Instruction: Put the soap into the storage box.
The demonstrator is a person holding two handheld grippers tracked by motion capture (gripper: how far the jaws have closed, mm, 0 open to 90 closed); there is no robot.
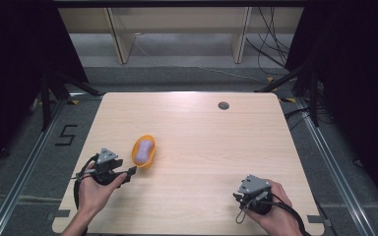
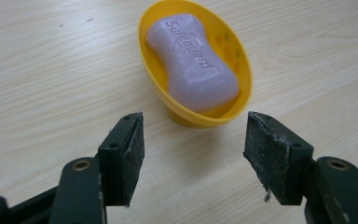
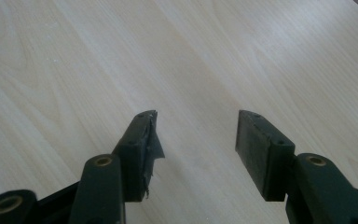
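Yellow soap dish (image 1: pixel 144 152) sits on the table (image 1: pixel 202 142), left of centre, with a lilac soap bar (image 1: pixel 143 150) lying in it.

Left gripper (image 1: pixel 128 174) is just beside the dish, on its near-left side — fingers spread apart, holding nothing. In the left gripper view the dish (image 2: pixel 242 70) lies straight ahead of the gap, a short way beyond the fingertips (image 2: pixel 130 135). The soap (image 2: pixel 191 63) runs lengthwise away from the fingers, slightly slanted, following the dish's long axis.

Right gripper (image 1: pixel 239 199) rests well away from the dish, toward the near-right corner — fingers (image 3: pixel 256 140) also apart, bare table between them.

Judgement: the left hand is much the nearer; a short forward push would bring its fingers astride the dish's narrow width.
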